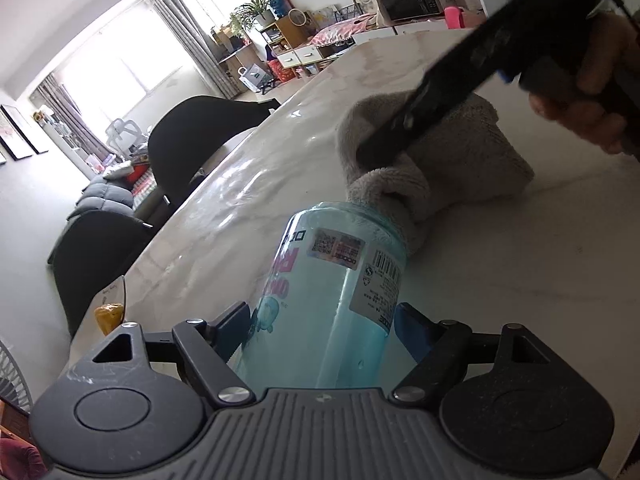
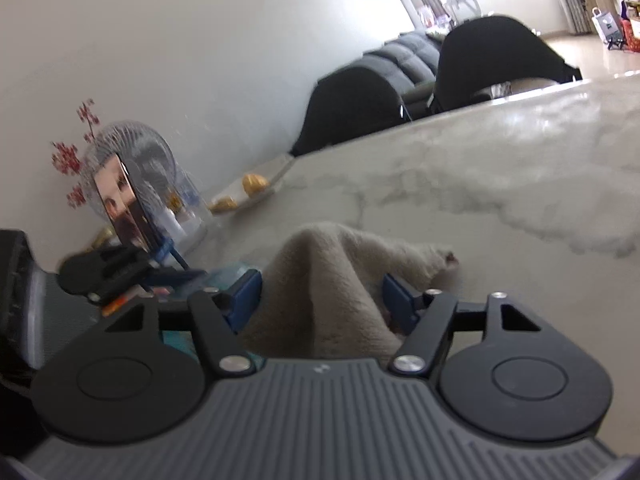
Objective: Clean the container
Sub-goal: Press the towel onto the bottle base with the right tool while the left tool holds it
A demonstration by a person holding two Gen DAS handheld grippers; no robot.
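Left wrist view: the left gripper (image 1: 324, 320) is clamped on a clear blue plastic jar (image 1: 332, 300). The jar sits between the two blue pads — one pad against its left wall, one against its right — and its body runs forward from the gripper with the far end tilted up and away. Printed labels and a barcode sticker show on the side of the jar that faces the camera.

A grey towel (image 1: 424, 160) lies bunched on the marble table (image 1: 520, 280) just past the jar. One fold of the towel touches the jar's far end; whether it goes inside the opening cannot be told.

The right gripper (image 1: 384, 140) comes in from the upper right of the same view, a person's hand (image 1: 592, 92) around its grip. Its dark fingers point down into the top of the towel.

Right wrist view: the right gripper (image 2: 320, 300) has a peak of the towel (image 2: 320, 276) between its blue pads. The left pad meets the cloth; the right pad shows a narrow gap beside the fold, so a firm clamp cannot be confirmed — picture is blurred. The rest of the towel trails forward onto the table (image 2: 500, 184). The left gripper and a strip of the blue jar (image 2: 224, 274) appear at the left edge.
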